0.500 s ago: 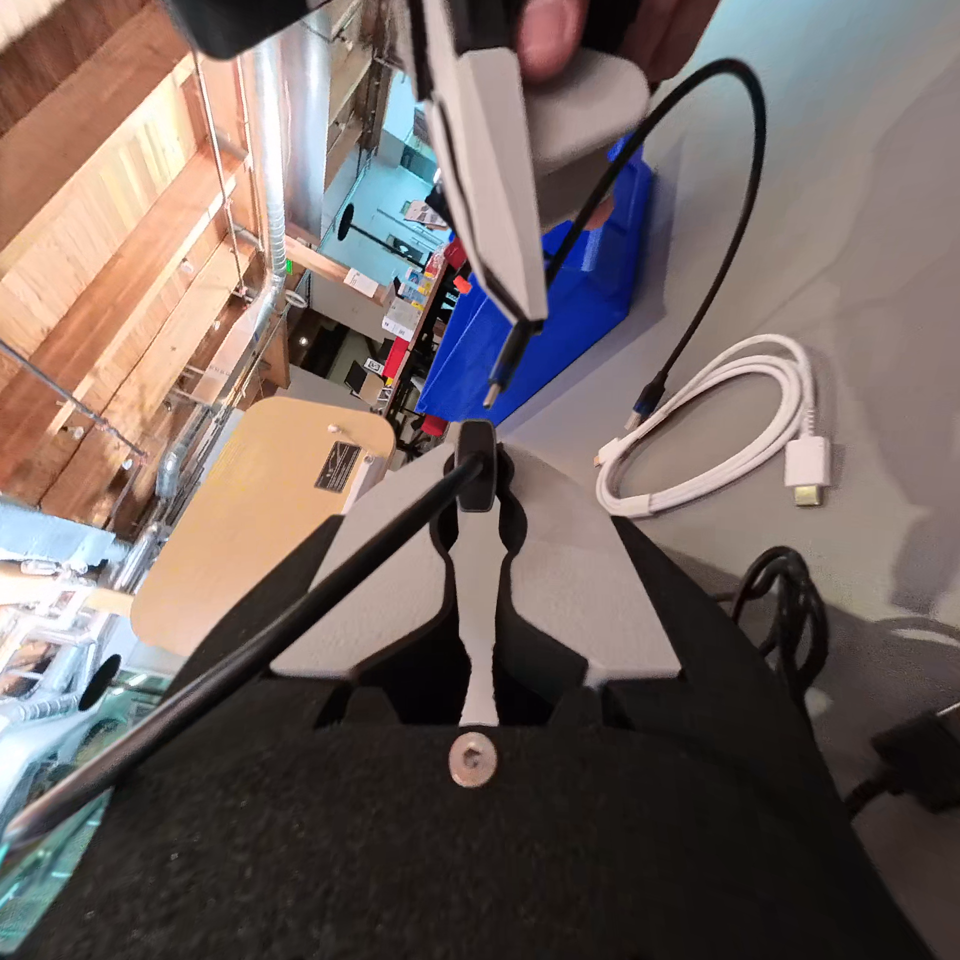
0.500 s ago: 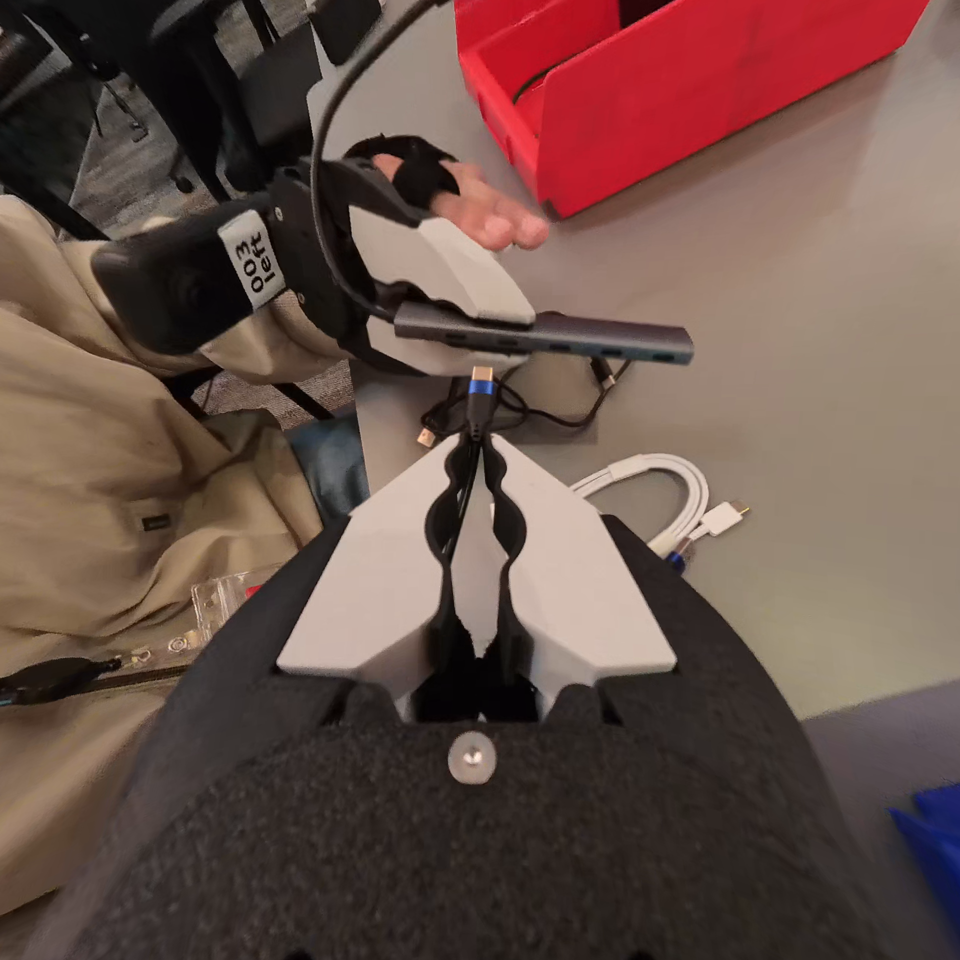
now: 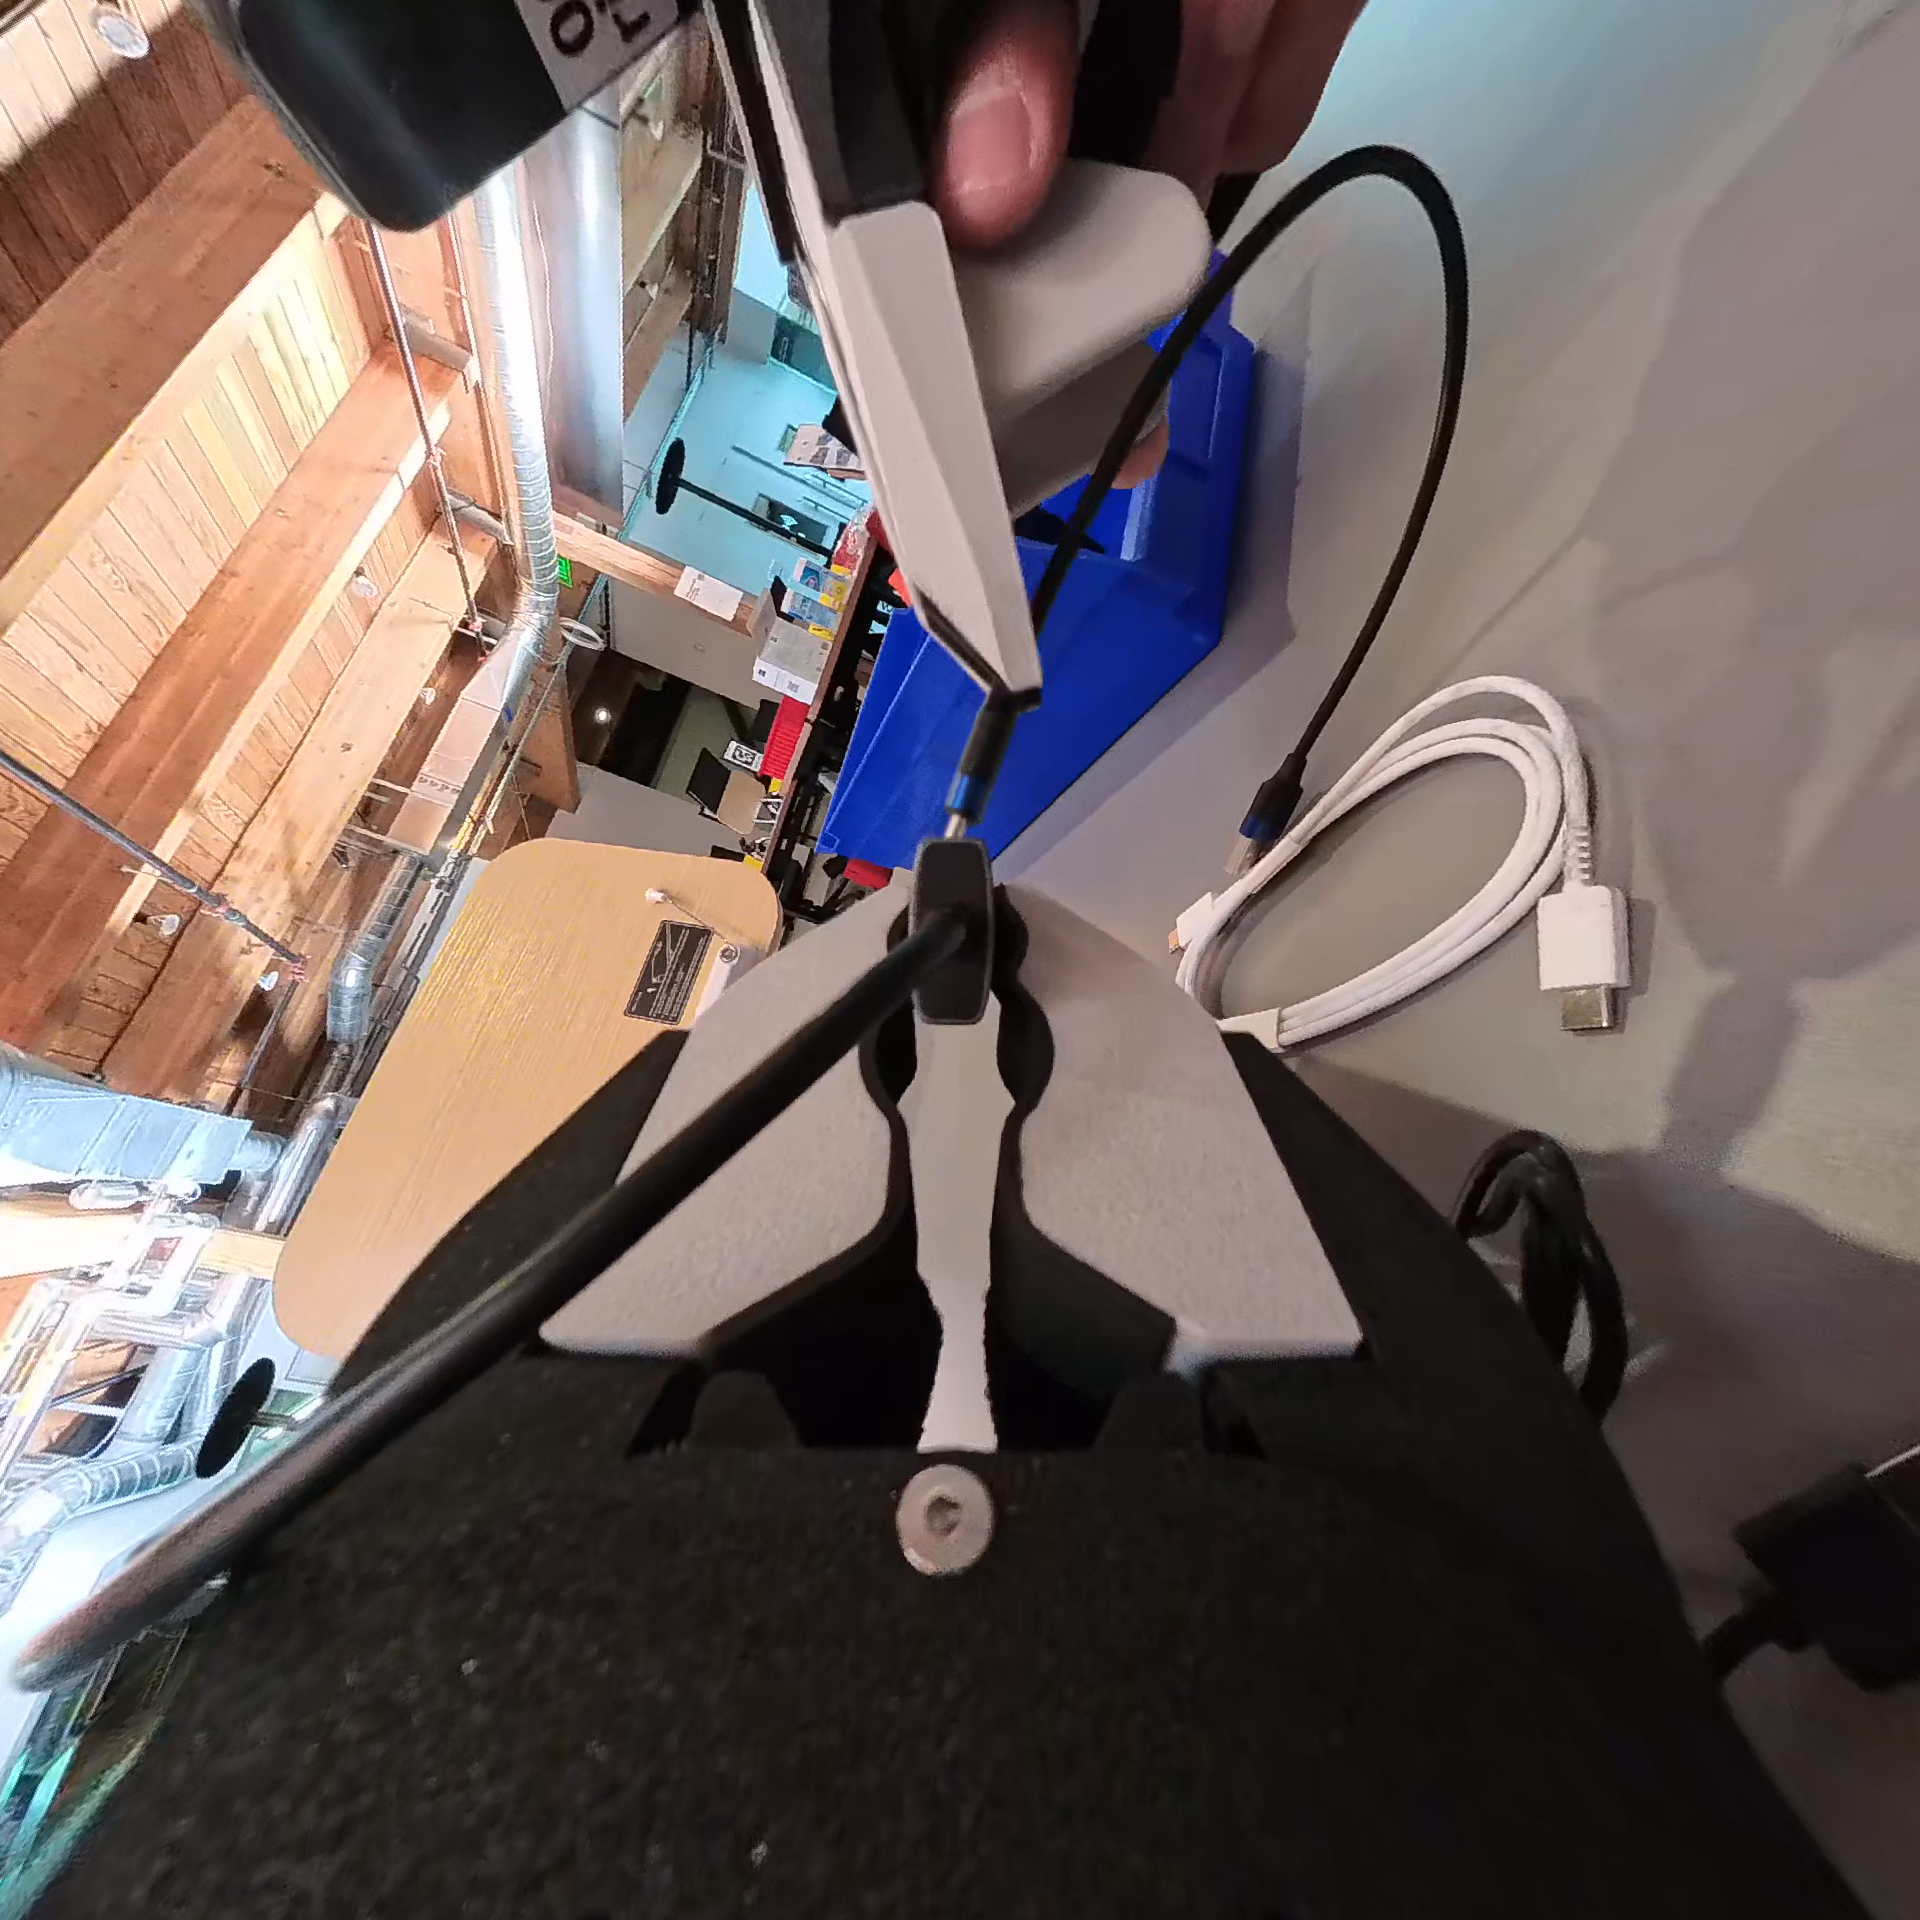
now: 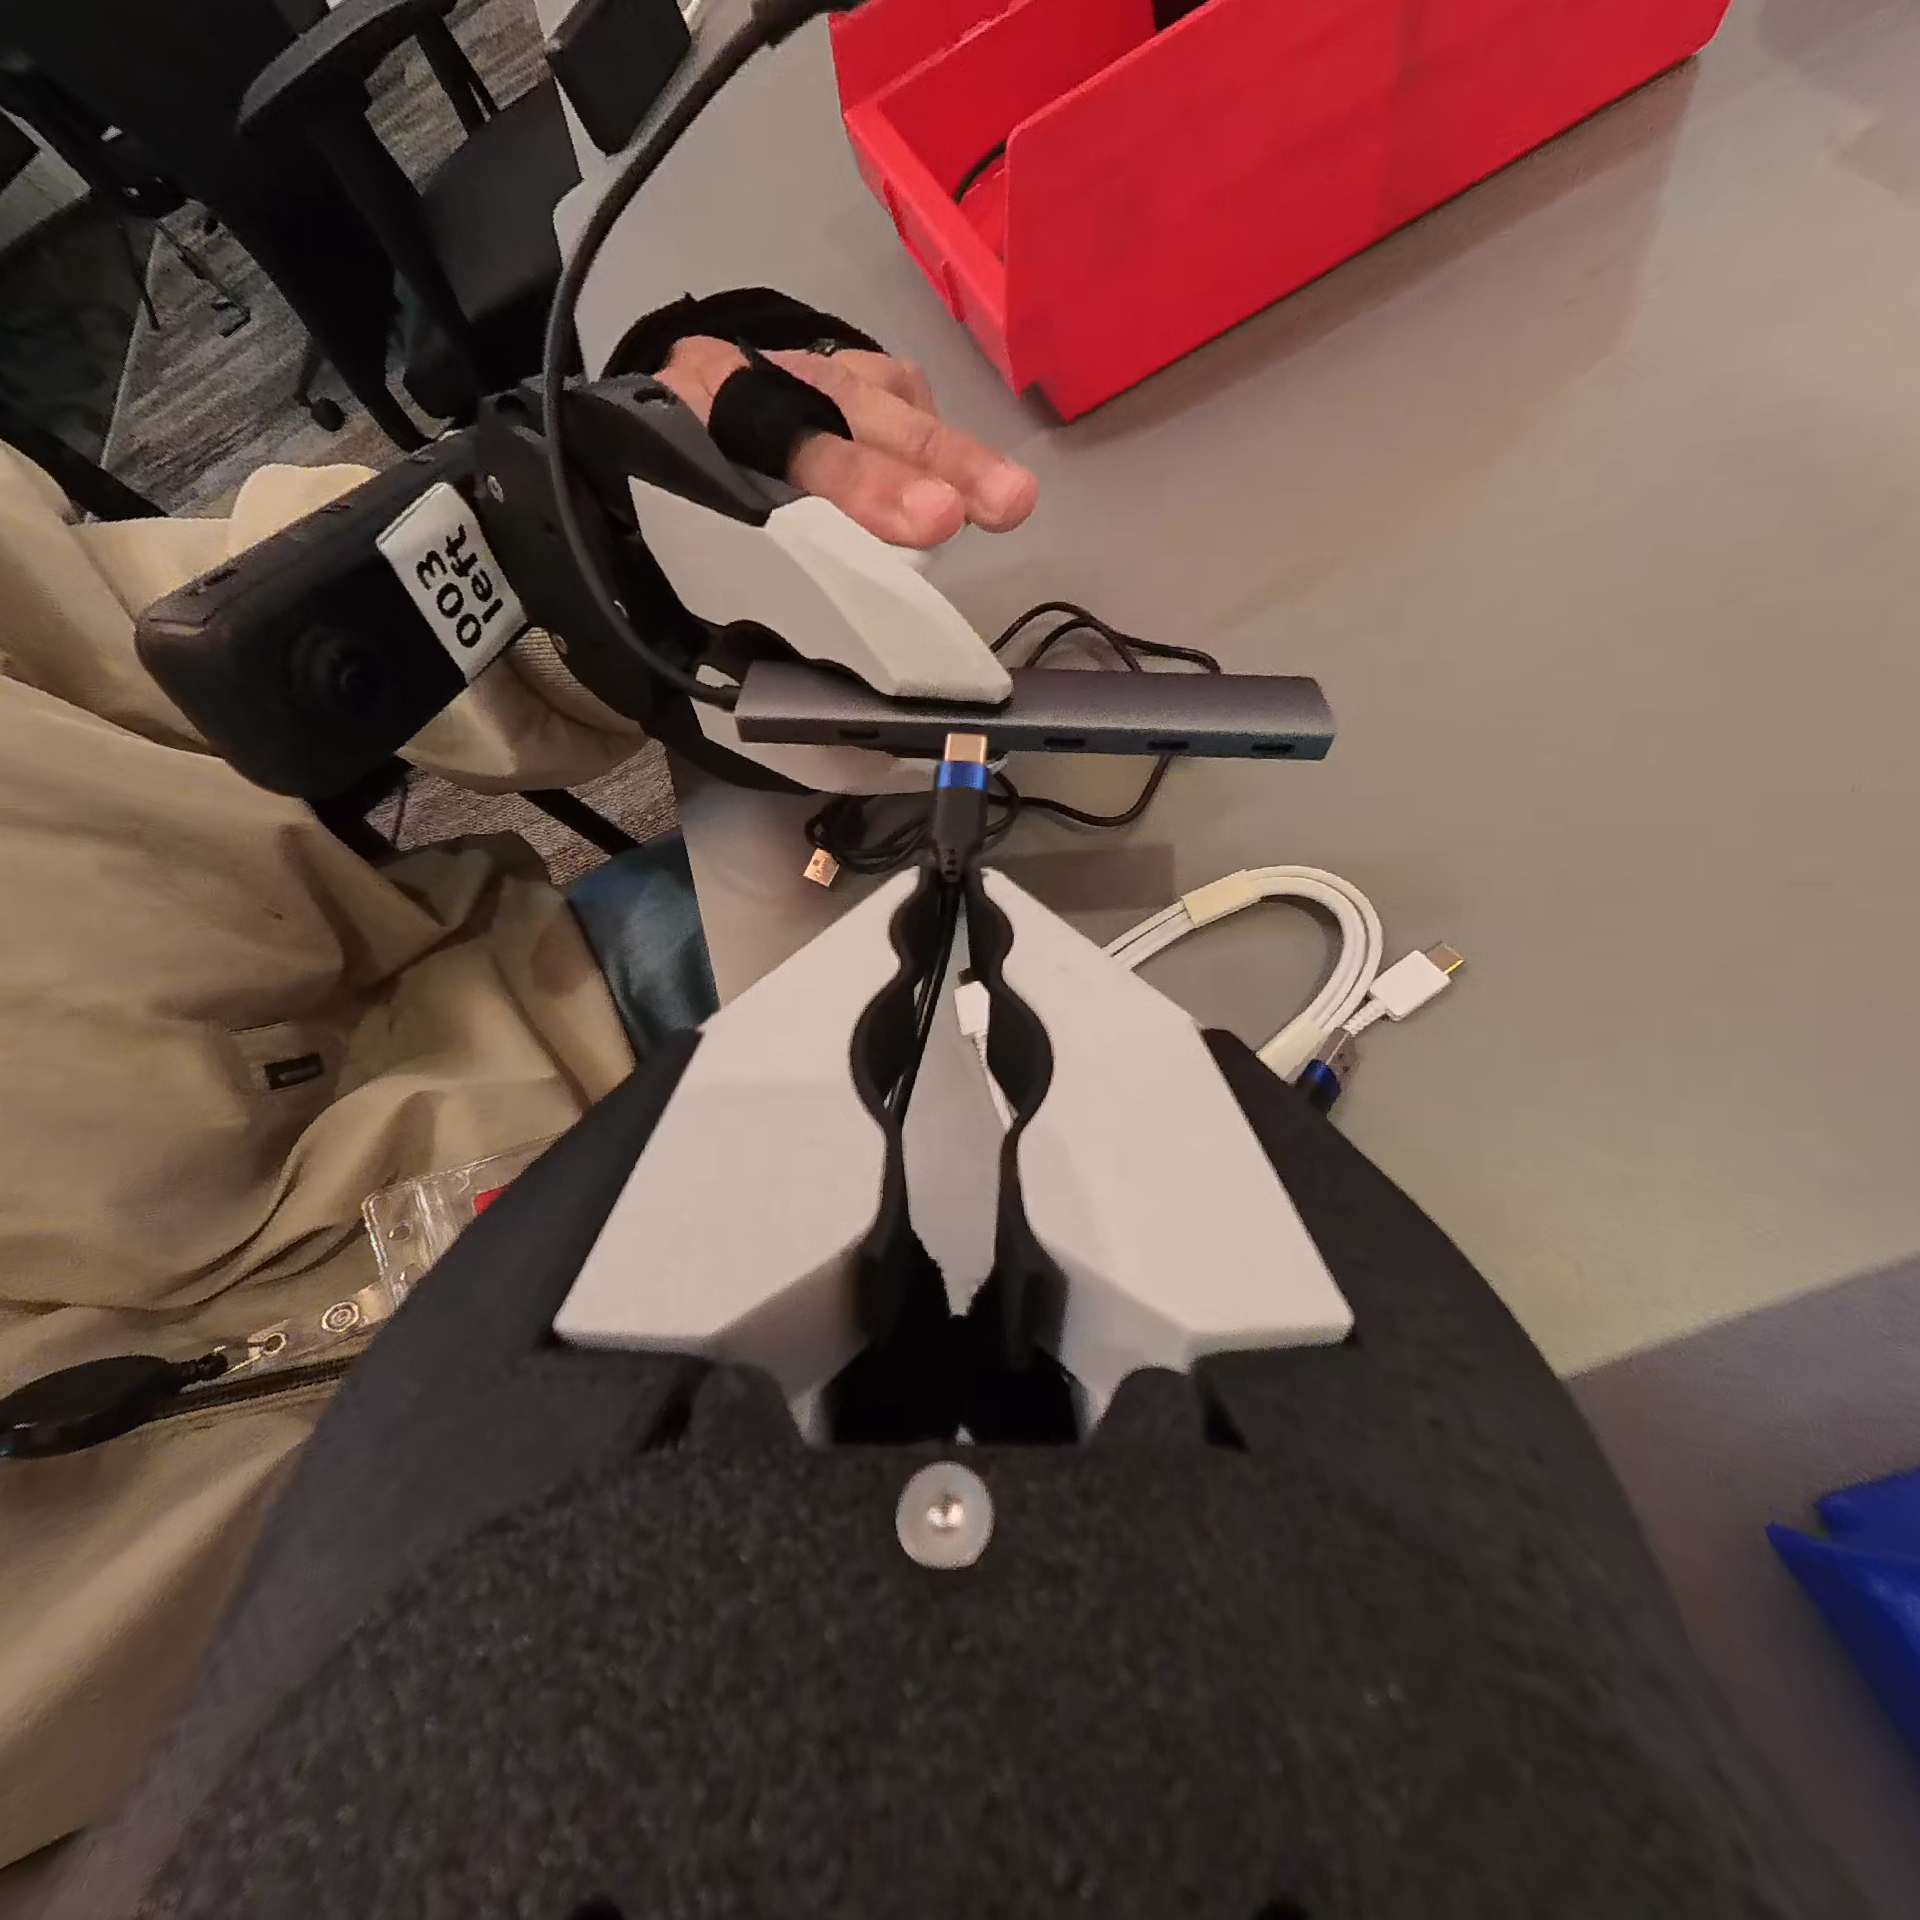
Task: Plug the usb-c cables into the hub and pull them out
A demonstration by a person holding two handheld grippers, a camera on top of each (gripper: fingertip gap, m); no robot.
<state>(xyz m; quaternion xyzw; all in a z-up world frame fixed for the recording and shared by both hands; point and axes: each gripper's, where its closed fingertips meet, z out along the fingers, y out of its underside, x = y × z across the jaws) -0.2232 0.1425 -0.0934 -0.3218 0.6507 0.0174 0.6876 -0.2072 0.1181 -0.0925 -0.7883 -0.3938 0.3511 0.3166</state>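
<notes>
My left gripper [image 3: 948, 940] is shut on the slim grey hub [image 3: 948, 925], seen end-on, with the hub's black lead running off to the lower left. In the right wrist view the hub [image 4: 1153, 701] lies level, its row of ports facing me, clamped near its left end by the left gripper [image 4: 961, 691]. My right gripper [image 4: 951, 888] is shut on a black usb-c cable just behind its blue-ringed plug [image 4: 958, 795]. The plug's metal tip meets a port on the hub's side, with the metal still showing. The right gripper [image 3: 1013, 675] and plug [image 3: 977, 774] also show from above in the left wrist view.
A coiled white cable [image 3: 1455, 862] [image 4: 1309, 935] and a black cable bundle [image 3: 1548, 1268] lie on the grey table [image 4: 1558, 727]. A blue bin [image 3: 1049, 717] and a red bin [image 4: 1299, 177] stand on it. A person's beige jacket [image 4: 208, 1039] is at left. Only a small space, under 4 cm, lies between the two pairs of fingers.
The right gripper has brought the plug forward; the gap between its tip and the hub has closed. The left gripper still holds the hub.
</notes>
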